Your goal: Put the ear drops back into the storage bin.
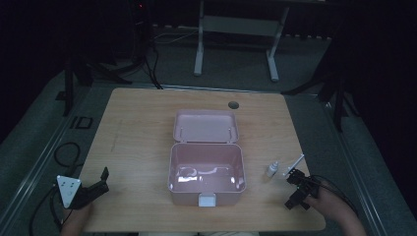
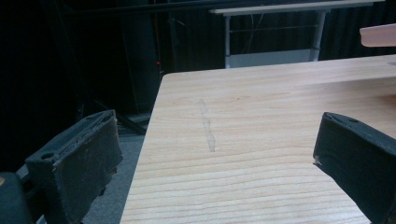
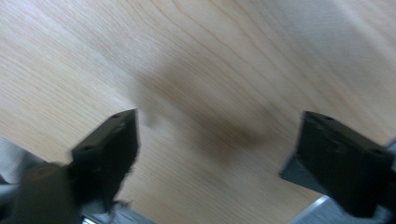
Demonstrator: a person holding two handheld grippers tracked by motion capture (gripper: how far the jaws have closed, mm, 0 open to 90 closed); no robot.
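A pink plastic box point(image 1: 170, 167) stands open at the middle of the wooden table point(image 1: 137, 128), with its lid point(image 1: 206, 126) tipped back behind it. The box looks empty. Just right of the box are a small white bottle point(image 1: 272, 169) and a thin white stick-like item point(image 1: 295, 162). My left gripper point(image 1: 102, 181) is at the table's front left corner, open, with nothing between its jaws point(image 2: 215, 135). My right gripper point(image 1: 295, 188) hovers at the front right, just in front of the bottle, open over bare wood point(image 3: 217, 135).
A round cable hole point(image 1: 233, 104) sits at the table's back edge. Beyond the table are a white desk frame point(image 1: 236, 29) and dark stands on the grey floor. The pink lid's edge point(image 2: 378, 35) shows at the far right of the left gripper view.
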